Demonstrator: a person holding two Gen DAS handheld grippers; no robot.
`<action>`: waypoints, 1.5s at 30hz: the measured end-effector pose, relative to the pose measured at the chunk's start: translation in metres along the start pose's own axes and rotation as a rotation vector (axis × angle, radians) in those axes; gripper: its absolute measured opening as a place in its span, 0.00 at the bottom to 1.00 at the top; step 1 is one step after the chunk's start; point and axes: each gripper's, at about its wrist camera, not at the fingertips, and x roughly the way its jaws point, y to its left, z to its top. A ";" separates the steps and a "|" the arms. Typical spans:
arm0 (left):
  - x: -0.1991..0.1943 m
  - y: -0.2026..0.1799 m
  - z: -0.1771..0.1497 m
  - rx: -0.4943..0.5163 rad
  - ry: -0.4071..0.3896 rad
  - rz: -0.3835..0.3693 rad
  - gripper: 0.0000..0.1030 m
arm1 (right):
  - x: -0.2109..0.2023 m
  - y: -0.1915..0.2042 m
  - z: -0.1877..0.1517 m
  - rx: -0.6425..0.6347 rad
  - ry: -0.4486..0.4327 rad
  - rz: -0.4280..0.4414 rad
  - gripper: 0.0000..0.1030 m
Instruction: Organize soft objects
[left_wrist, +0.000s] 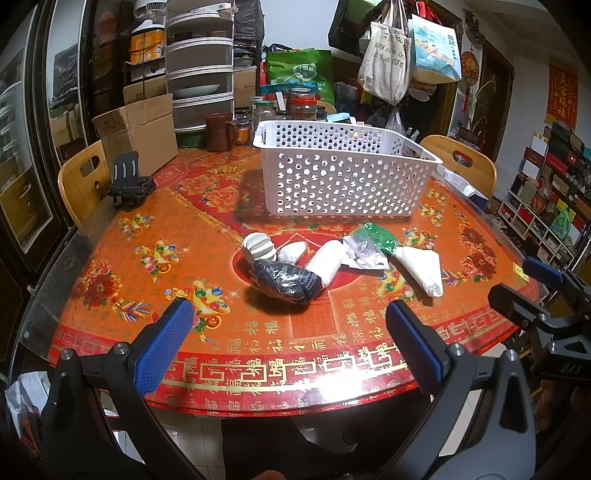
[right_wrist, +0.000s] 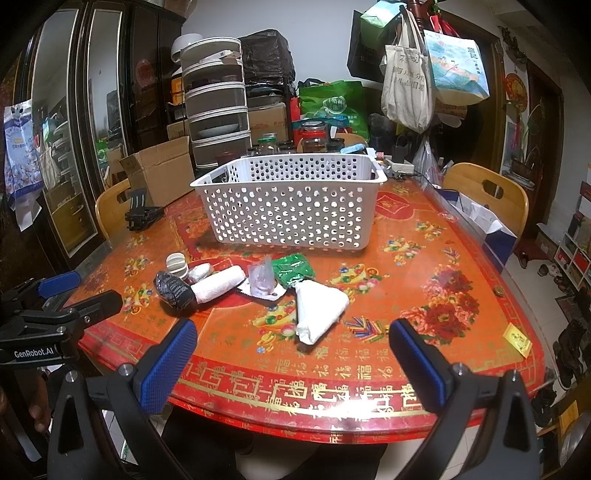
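a crowded red table

we see a round table (right_wrist: 443, 280) under a red and gold patterned cloth. on it sit a white perforated basket (right_wrist: 291, 206), a cardboard box (right_wrist: 162, 177), a black folding stand (right_wrist: 142, 214) (near the left edge), jars (right_wrist: 314, 138) behind, and a cluster of soft packets (right_wrist: 255, 288) before the basket.

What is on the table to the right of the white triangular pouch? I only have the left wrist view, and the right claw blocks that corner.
Observer: A small yellow slip lies flat near the table edge, well apart from the pouch.
Operator: Anything else out there?
Observer: A small round brown object sits further back by the rim; it is too small to identify.
Operator: Is the right claw lined up on the pouch?
Observer: Roughly. In its own view the right claw is open and empty, with the pouch just ahead between its fingers, untouched.
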 end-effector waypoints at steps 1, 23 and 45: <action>0.000 0.000 0.000 0.000 0.000 0.000 1.00 | 0.000 0.000 0.000 0.000 0.000 0.000 1.00; 0.033 0.016 -0.009 -0.044 0.009 0.002 1.00 | 0.026 -0.010 -0.011 0.023 0.024 0.007 1.00; 0.145 0.014 -0.001 -0.034 0.157 -0.095 0.85 | 0.120 -0.025 -0.018 0.000 0.175 0.042 0.71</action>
